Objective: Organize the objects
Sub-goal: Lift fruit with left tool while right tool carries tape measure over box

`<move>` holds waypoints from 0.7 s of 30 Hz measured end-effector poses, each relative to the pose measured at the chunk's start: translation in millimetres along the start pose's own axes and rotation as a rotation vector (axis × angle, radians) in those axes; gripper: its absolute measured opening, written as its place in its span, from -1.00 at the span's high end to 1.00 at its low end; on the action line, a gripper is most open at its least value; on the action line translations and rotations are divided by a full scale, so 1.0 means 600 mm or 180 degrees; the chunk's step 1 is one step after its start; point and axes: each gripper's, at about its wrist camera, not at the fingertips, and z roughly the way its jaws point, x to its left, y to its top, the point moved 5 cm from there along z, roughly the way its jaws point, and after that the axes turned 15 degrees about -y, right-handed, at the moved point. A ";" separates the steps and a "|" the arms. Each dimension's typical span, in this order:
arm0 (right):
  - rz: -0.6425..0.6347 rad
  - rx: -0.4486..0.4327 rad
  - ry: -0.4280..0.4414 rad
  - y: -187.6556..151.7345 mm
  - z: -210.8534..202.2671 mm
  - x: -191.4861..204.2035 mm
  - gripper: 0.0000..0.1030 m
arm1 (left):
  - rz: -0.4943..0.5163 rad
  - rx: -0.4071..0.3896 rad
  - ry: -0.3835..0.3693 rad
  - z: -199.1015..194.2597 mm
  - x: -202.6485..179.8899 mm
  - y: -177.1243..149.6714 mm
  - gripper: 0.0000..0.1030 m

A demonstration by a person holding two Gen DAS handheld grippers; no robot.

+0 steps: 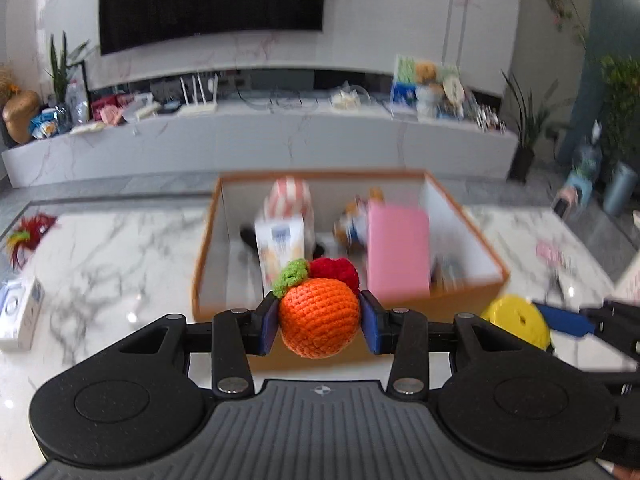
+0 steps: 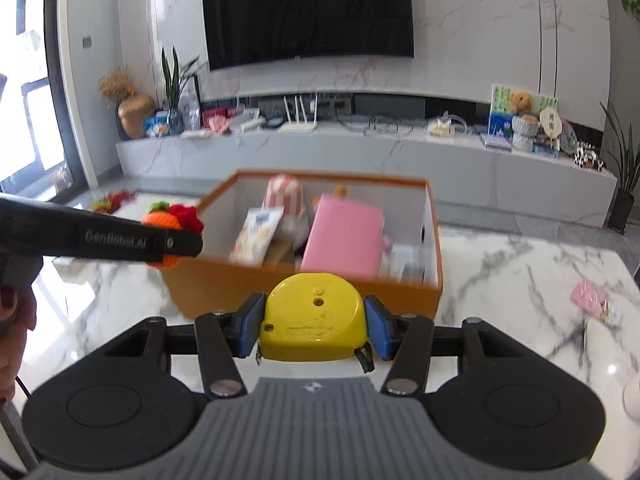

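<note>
Left gripper [image 1: 319,322], lower centre of the left wrist view: pads clamped on the crocheted orange toy [image 1: 318,322], which covers the near wall of the orange box [image 1: 204,240]. Right gripper [image 2: 314,330], lower centre of the right wrist view: pads clamped on the yellow tape measure [image 2: 314,316]. Box contents are blurred; only a pink box [image 2: 344,242] and a striped item [image 2: 286,194] are distinguishable. The left gripper's side arm hides part of the toy in the right wrist view.

A dark television [image 2: 308,12] hangs above a long marble console [image 2: 360,156] cluttered with a router [image 2: 299,118] and potted plants [image 2: 176,88].
</note>
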 end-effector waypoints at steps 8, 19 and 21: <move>0.0565 -0.0133 0.0044 0.074 0.074 -0.022 -0.08 | -0.0158 -0.0199 0.0058 0.054 0.056 0.051 0.07; 0.0626 0.0016 -0.0129 0.074 0.171 0.014 -0.08 | -0.0244 0.0056 0.0088 0.136 0.095 0.024 0.07; 0.0620 0.0041 -0.0161 0.071 0.180 0.019 -0.08 | -0.0262 0.0065 0.0104 0.142 0.096 0.022 0.07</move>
